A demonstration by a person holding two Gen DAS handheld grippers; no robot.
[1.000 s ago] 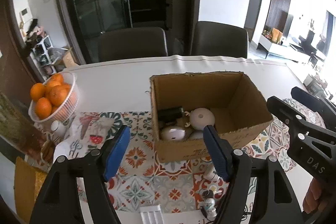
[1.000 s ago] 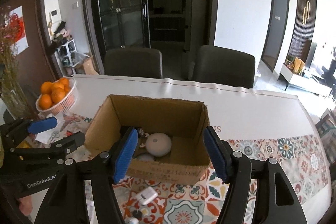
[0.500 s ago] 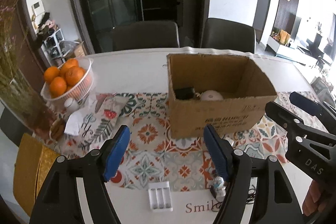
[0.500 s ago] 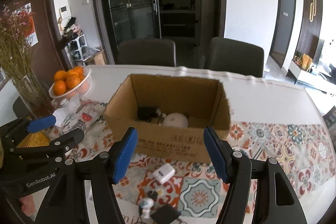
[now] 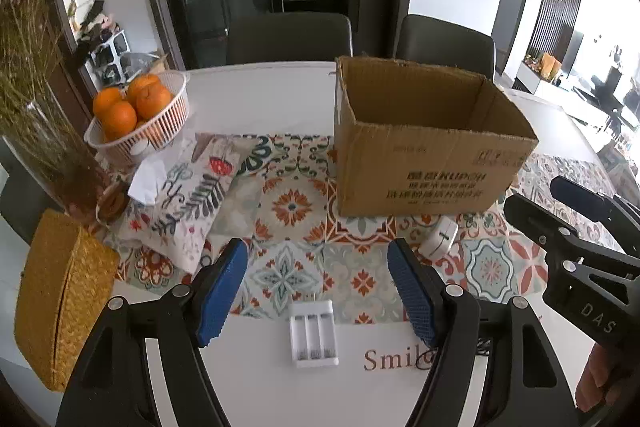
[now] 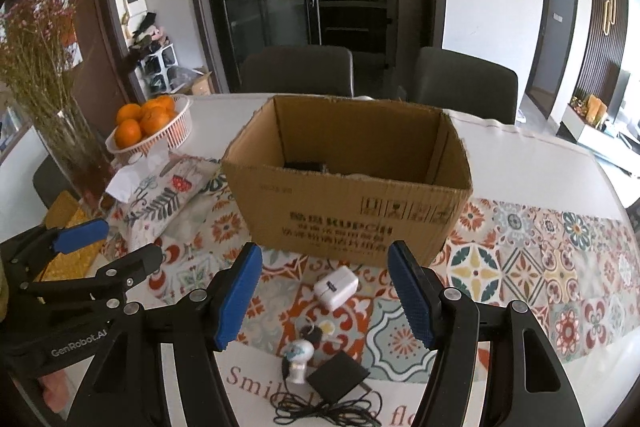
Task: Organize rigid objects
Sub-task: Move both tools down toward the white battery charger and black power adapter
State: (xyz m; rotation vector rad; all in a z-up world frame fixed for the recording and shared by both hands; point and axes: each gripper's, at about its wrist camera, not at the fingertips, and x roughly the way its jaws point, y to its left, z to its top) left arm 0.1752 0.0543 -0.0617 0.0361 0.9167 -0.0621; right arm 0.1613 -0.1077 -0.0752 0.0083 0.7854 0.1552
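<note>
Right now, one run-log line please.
left gripper: open, empty | right gripper: open, empty | white charger, battery holder: outside cardboard box

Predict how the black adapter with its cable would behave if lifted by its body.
The adapter looks boxy and rigid, so it should probably grip firmly. Its cable lies in loose coils, so it would likely dangle and drag, perhaps snagging the small figurine beside it.

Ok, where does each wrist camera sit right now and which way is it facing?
Left wrist: behind the open left gripper, facing the battery charger and cardboard box; right gripper at its right edge.
Right wrist: behind the open right gripper, facing the white adapter and figurine; left gripper at its left edge.
Shared: box, adapter, orange basket.
</note>
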